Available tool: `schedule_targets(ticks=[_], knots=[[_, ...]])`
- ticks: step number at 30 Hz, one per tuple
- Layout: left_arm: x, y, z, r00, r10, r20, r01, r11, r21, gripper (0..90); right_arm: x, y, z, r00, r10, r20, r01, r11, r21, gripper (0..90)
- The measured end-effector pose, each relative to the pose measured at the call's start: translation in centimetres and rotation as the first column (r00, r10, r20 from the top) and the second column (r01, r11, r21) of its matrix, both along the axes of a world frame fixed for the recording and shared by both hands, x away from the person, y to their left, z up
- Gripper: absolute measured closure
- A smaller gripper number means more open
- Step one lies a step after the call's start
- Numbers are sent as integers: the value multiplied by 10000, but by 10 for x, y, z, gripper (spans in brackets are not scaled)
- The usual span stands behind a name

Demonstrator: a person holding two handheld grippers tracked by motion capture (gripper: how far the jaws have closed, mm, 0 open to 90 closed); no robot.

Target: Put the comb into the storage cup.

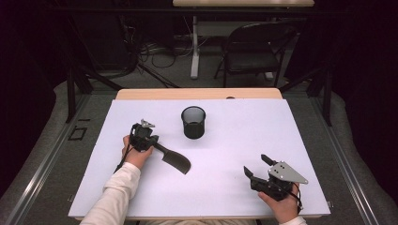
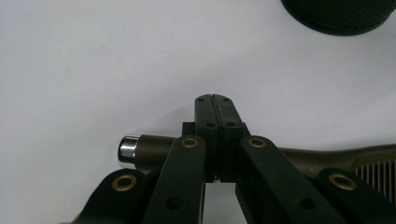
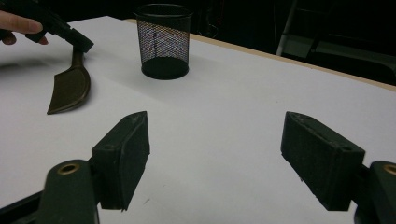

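A dark olive spatula (image 1: pixel 177 161) with a broad curved blade lies left of centre on the white sheet, its blade pointing toward the table's front. My left gripper (image 1: pixel 157 143) is shut on the spatula's handle (image 2: pixel 152 147), whose silver end cap sticks out to one side of the jaws in the left gripper view. A black mesh cup (image 1: pixel 193 122) stands upright beyond it, apart from the spatula. My right gripper (image 1: pixel 256 165) rests near the front right, open, with nothing between its pads (image 3: pixel 123 156). The right gripper view looks across at the spatula (image 3: pixel 70 86) and the cup (image 3: pixel 164 42).
The white sheet (image 1: pixel 234 140) covers a wooden table whose far edge (image 1: pixel 197 93) shows. On the floor behind the table stand a black chair (image 1: pixel 253 47) and a desk leg with loose cables. A metal rail runs along each side of the table.
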State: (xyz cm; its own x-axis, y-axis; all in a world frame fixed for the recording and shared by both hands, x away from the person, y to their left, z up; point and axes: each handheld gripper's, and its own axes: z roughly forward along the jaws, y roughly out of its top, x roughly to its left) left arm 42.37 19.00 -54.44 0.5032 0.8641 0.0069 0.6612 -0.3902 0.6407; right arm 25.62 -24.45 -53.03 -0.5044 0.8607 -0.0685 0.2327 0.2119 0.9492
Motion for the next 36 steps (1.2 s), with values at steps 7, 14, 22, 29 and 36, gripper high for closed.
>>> schedule_targets(ticks=[7,14,22,29,36], knots=[[-6,9,2,9999,80,-137,-77,9997,222,900,2,4,0,9999,167,-6,-167,9999,-7,240],[-14,14,3,9996,60,-278,-48,9991,433,900,2,4,1,9998,186,85,-187,9998,36,243],[-22,24,3,9992,49,-392,-28,9985,556,900,2,4,1,9998,172,68,-172,9998,27,246],[-33,33,3,9989,-16,-477,46,9980,633,900,1,3,2,9998,190,14,-190,9998,-13,248],[-47,44,2,9981,-96,-609,125,9988,478,900,1,4,1,9998,175,50,-175,9998,12,248]])
